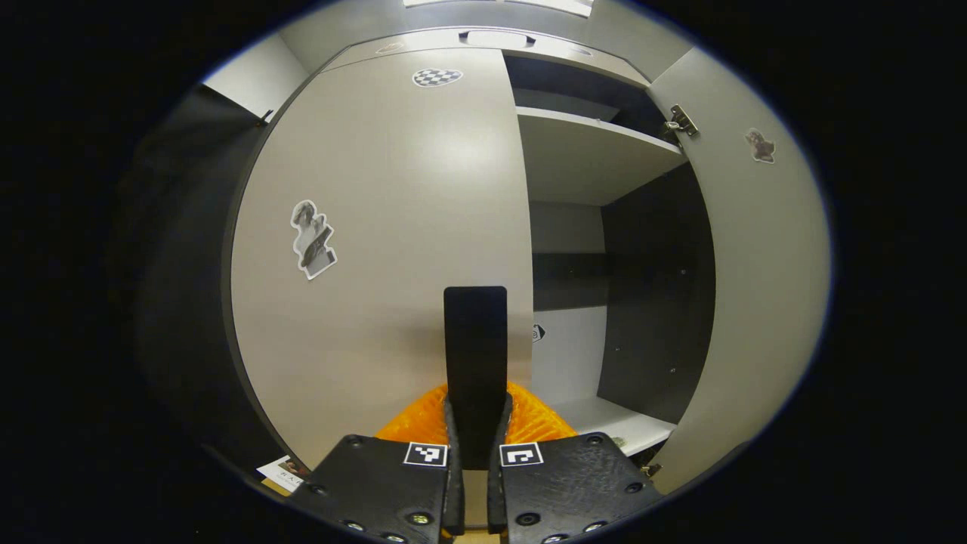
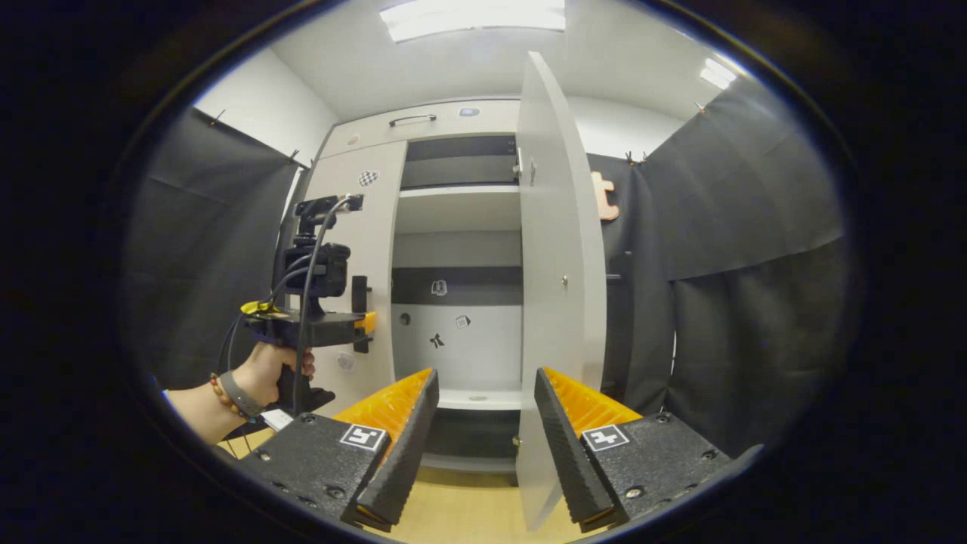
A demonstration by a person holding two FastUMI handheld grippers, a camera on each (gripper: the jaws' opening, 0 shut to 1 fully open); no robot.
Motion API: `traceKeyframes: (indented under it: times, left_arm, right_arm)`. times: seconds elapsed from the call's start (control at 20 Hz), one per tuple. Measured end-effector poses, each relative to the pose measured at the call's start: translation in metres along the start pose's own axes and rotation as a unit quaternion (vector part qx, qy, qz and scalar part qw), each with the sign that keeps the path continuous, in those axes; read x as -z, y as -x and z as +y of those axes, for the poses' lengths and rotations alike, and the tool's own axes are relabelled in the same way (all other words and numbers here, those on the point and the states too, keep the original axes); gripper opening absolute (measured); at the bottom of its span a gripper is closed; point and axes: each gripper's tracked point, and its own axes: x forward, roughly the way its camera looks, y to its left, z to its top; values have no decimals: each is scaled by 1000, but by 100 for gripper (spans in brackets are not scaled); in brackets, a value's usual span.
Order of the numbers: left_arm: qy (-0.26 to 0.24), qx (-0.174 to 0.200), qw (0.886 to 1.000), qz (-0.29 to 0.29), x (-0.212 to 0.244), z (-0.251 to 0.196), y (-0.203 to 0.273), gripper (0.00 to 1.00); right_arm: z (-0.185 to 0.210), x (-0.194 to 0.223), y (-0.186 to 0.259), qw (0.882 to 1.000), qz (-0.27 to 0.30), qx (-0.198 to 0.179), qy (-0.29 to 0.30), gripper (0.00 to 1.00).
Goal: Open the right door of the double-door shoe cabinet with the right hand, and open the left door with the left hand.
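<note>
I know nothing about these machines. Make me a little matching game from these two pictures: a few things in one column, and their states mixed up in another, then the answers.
Things:
1. right door
2. left door
3. left tool
4. right tool

States:
A. fingers spread apart, holding nothing
B. swung wide open, shelves showing beside it
C. closed flat against the cabinet
D. fingers closed on the dark handle

Pairs: 1-B, 2-C, 3-D, 4-A
</note>
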Motion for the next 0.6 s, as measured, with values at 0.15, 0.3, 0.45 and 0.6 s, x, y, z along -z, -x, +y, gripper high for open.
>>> traceKeyframes:
  times: [0.15,0.3,0.45,0.6]
  left_arm:
    - [-2,-1,1000,-6,0,0,0,4]
    - [-1,0,1000,-2,0,0,4,4]
    - [-5,9,1000,-11,-2,-1,15,4]
    - [-3,23,1000,-14,-5,0,34,4]
  right_arm:
    - [-3,1,3,1000,0,5,-1,80]
    - [-5,0,6,1000,-1,6,0,80]
    - [-7,4,5,1000,1,7,0,80]
    - [-9,7,3,1000,5,7,-2,80]
